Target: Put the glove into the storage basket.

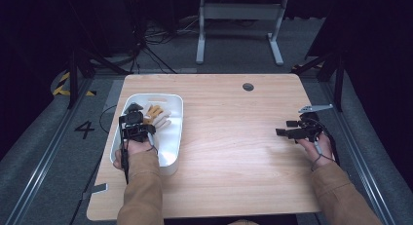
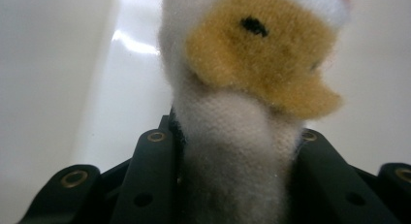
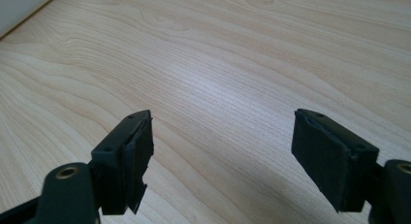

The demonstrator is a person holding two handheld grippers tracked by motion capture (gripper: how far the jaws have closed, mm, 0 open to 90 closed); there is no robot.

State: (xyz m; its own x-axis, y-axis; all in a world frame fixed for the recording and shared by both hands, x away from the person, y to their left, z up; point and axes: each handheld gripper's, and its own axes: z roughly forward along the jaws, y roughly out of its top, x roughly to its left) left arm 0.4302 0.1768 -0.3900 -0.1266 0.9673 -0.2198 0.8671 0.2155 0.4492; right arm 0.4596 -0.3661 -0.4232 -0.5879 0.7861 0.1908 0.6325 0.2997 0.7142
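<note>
Plush toy (image 2: 252, 83), white and tan, one black stitched eye: pinched by its white lower part in my left claw (image 1: 138, 119), whose jaws are closed tight on the fabric. Location: inside the white bin (image 1: 173, 159), low over its floor, with the tan-and-white body lying toward the bin's far end in the high view.

Progress, as I judge it: the grip is made, and the toy is at the bin but not yet let go or carried clear. From the pictures I cannot tell whether I am putting it in or lifting it out. What remains is either the release or the lift.

Container: white bin, rounded corners, standing on the left part of the bench (image 1: 234, 137) with its long side running away from me. Contents: the plush toy; whether anything else lies beneath it I cannot tell, as my hand and claw cover part of the floor.

Right claw (image 3: 223, 156): jaws wide apart, nothing between them, held low over bare wood near the bench's right edge, well apart from the bin.
</note>
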